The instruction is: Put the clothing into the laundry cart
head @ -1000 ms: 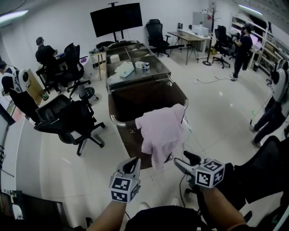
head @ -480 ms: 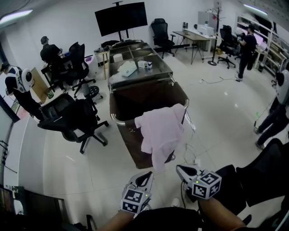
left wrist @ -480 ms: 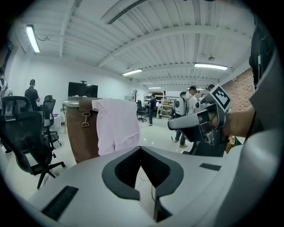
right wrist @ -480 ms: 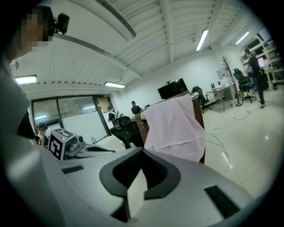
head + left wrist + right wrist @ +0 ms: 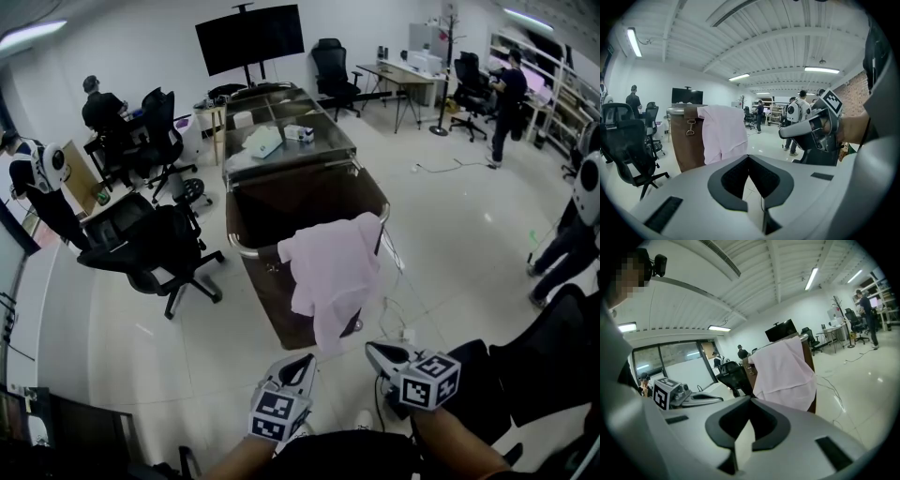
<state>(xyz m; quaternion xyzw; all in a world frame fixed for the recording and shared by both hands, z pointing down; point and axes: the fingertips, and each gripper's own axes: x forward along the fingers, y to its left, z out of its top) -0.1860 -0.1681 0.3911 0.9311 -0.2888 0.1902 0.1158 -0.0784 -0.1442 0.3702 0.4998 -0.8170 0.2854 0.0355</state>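
Both my grippers, left (image 5: 298, 366) and right (image 5: 375, 352), sit clenched and empty at bottom centre. The shirt (image 5: 333, 272) draped over the cart (image 5: 242, 251) rim looks light and limp; I'd pinch its hanging hem.

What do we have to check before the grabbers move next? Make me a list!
1. Pink shirt all inside the cart: not ok, it hangs over the rim, mostly outside.
2. Left gripper empty: ok, jaws together on nothing.
3. Right gripper empty: ok, shut on nothing.
4. Jaws open to grab: not ok, both shut.
5. Way to the shirt free: ok, only floor between.
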